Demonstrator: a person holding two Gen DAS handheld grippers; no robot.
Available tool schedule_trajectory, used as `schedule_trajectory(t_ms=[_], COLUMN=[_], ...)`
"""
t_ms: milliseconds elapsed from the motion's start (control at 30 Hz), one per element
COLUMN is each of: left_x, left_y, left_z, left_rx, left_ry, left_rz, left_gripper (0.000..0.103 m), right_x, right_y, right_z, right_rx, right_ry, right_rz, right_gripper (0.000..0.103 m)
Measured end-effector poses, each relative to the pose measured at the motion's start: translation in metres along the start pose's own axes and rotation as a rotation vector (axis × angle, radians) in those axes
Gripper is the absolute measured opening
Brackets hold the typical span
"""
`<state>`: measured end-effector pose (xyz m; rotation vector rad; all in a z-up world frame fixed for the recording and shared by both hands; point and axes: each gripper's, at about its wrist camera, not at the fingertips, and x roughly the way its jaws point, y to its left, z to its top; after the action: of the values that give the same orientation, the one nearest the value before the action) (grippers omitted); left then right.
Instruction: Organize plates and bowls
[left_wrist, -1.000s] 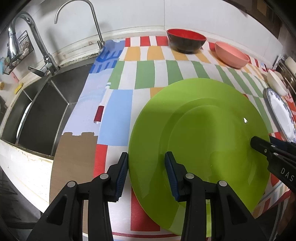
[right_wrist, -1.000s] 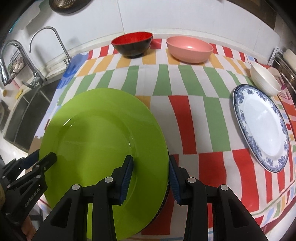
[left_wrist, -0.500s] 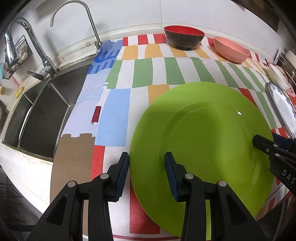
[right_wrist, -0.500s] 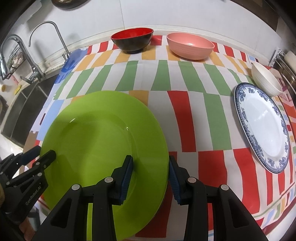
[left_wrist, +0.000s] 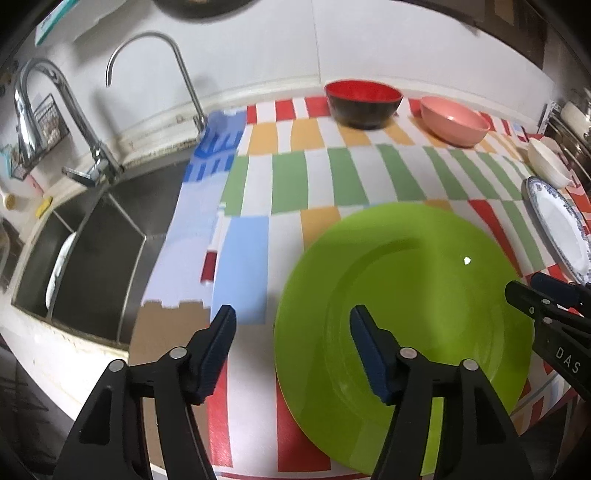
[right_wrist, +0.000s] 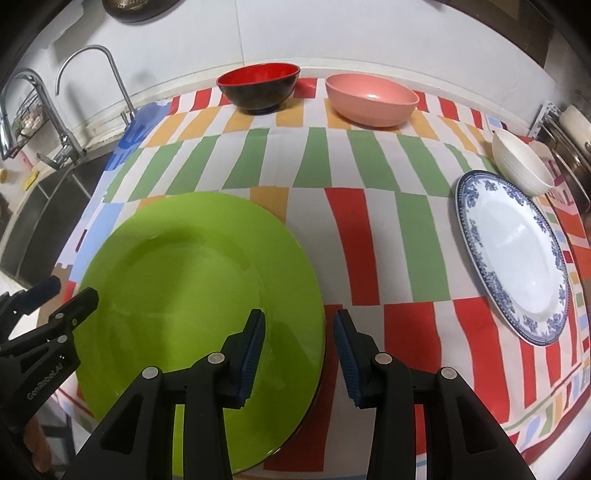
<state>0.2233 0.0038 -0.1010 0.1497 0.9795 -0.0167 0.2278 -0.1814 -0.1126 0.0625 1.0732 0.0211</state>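
Observation:
A large green plate (left_wrist: 406, 295) lies flat on the striped cloth; it also shows in the right wrist view (right_wrist: 195, 288). My left gripper (left_wrist: 291, 343) is open, its jaws astride the plate's left rim, not touching. My right gripper (right_wrist: 299, 339) is open, astride the plate's right rim. A blue-rimmed white plate (right_wrist: 513, 254) lies to the right. A red-and-black bowl (right_wrist: 258, 86), a pink bowl (right_wrist: 373, 99) and a white bowl (right_wrist: 521, 162) stand along the back and right.
A steel sink (left_wrist: 92, 251) with two taps (left_wrist: 66, 122) lies left of the cloth. The counter's front edge (left_wrist: 55, 350) runs close below my grippers. A dish rack (right_wrist: 569, 140) stands at the far right.
Both grippers have opened wider and let go of the green plate, which now rests on the cloth. The left gripper has pulled back and up a little.

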Motion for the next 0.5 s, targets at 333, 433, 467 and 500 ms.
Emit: schedule_trajectory(t_ms=[333, 433, 467, 500], left_x=[-0.017, -0.021, -0.022, -0.023], left_y=[0.002, 0.0, -0.001, -0.002], left_z=[0.031, 0.038, 0.041, 0.043], left_rx=[0.09, 0.121, 0.135, 0.146], left_ry=[-0.097, -0.126, -0.136, -0.143], left_rz=[-0.048, -0.067, -0.078, -0.085], left_gripper=[0.084, 0.088, 0.089, 0.09], right_x=[-0.028, -0.035, -0.038, -0.039], right_y=[0.006, 0.007, 0.007, 0.006], right_z=[0.007, 0.009, 0.01, 0.01], right_rx=[0.054, 0.079, 0.091, 0.1], right_ry=[-0.07, -0.091, -0.101, -0.105], right_rz=[-0.016, -0.031, -0.043, -0.05], right_gripper=[0.041, 0.049, 0.049, 0.049])
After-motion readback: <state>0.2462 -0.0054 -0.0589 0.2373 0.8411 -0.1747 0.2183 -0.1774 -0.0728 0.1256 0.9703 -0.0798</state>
